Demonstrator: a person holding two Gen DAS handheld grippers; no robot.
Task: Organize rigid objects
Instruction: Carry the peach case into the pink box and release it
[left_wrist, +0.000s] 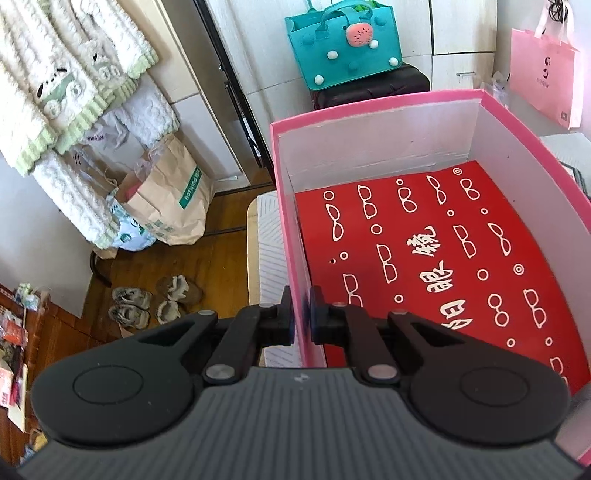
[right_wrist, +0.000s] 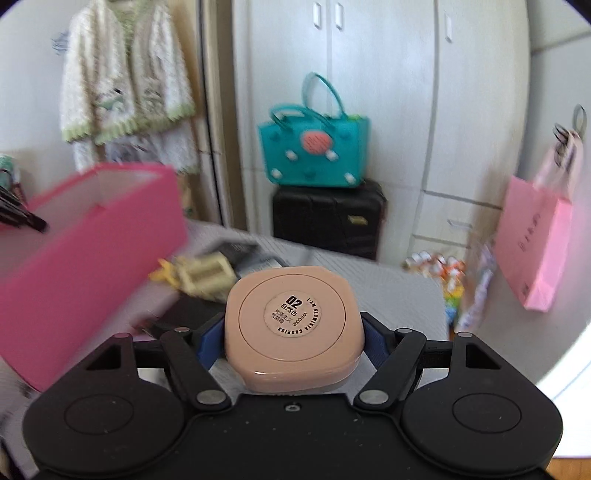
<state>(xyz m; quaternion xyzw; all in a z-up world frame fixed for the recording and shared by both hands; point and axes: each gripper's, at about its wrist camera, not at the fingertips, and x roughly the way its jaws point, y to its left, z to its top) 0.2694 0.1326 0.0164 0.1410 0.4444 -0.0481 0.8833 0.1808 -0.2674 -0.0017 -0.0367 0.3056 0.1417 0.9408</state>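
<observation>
Left wrist view: left gripper (left_wrist: 302, 319) clamped onto the near side wall of the pink cardboard box (left_wrist: 376, 107), one finger outside, one inside. Box interior white-walled, floored with a red printed sheet (left_wrist: 424, 258) of white spectacle outlines and characters; nothing else seen inside. Beyond: teal felt tote bag (left_wrist: 341, 48) on a black suitcase (left_wrist: 410, 83), brown paper bags (left_wrist: 173, 199) and slippers (left_wrist: 155, 302) on wooden flooring.

Right wrist view: right gripper (right_wrist: 291, 341) closed across the peach rounded-square plastic compact (right_wrist: 293, 326), blue pads (right_wrist: 210, 341) pressing its two opposite sides, round label facing up. Compact apparently held off the grey cloth surface (right_wrist: 399, 291), box (right_wrist: 92, 266) to the left, blurred. Probably light, stiff and smooth-shelled, so liable to slip on its curved edges; best taken across the flat flanks, as here, without squeezing the hinged lid hard. Cream ribbed clip-like item (right_wrist: 205, 275) and a dark flat object (right_wrist: 236, 247) lying just beside the box's base, on the likely route; box rim to be cleared before lowering. Pink paper bag (right_wrist: 535, 251) hanging well apart, right.
</observation>
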